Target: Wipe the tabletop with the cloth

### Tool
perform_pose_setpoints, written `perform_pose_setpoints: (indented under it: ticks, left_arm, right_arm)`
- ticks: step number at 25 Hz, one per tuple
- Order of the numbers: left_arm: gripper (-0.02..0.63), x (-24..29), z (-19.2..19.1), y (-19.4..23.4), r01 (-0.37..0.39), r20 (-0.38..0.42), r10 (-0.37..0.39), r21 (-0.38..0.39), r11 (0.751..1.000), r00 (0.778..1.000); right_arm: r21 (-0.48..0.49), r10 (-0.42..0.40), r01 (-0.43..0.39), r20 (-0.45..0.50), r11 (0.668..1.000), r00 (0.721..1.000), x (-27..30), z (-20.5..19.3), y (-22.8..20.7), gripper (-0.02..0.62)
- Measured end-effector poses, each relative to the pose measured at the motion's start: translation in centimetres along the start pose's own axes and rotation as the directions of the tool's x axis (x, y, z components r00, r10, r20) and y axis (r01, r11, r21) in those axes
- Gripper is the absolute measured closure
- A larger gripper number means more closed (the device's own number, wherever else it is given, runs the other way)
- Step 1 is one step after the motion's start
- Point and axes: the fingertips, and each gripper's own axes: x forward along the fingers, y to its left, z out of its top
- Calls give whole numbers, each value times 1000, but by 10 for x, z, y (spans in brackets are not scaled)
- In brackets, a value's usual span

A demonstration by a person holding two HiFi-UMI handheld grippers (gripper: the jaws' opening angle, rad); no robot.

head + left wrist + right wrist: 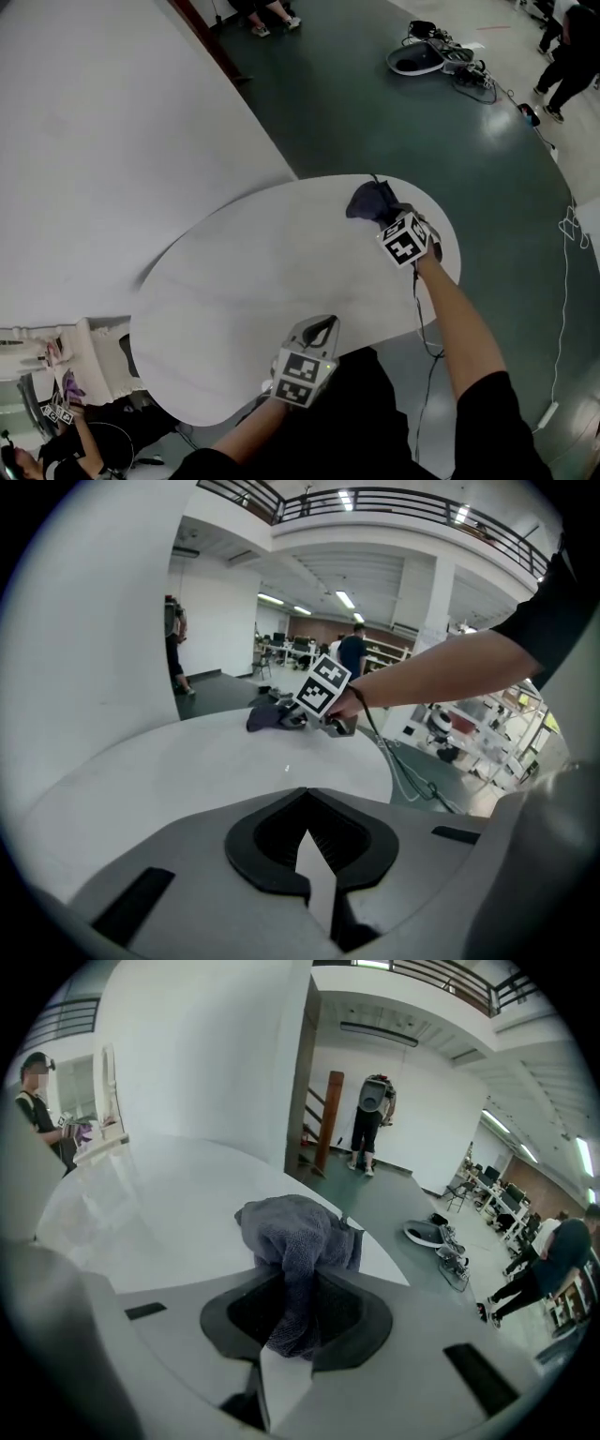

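Cloth (368,200) was pinched by right hand-held gripper (382,214) at far edge of counter (234,281), judged mid-wipe; left hand-held gripper (322,326) seemingly closed, empty; next stroke wanted steady pressure.

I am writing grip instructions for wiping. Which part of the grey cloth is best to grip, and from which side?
Grip the cloth by a gathered fold at its near edge, coming in low from the person's side. It lies bunched on the tabletop, so this grip leaves the bulk ahead of the jaws for wiping. The right gripper holds it just so.
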Motion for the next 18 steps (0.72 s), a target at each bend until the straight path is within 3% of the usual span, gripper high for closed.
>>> perform_pose_setpoints:
  ticks: [11, 18]
  left_arm:
    - [600, 22, 11, -35, 95, -11, -94, 105, 990, 996]
    - [600, 33, 9, -51, 126, -24, -124, 106, 986, 992]
  right_arm:
    - [107, -90, 96, -60, 990, 994, -44, -71, -41, 532]
    - [163, -130, 139, -67, 977, 989, -66, -103, -59, 534]
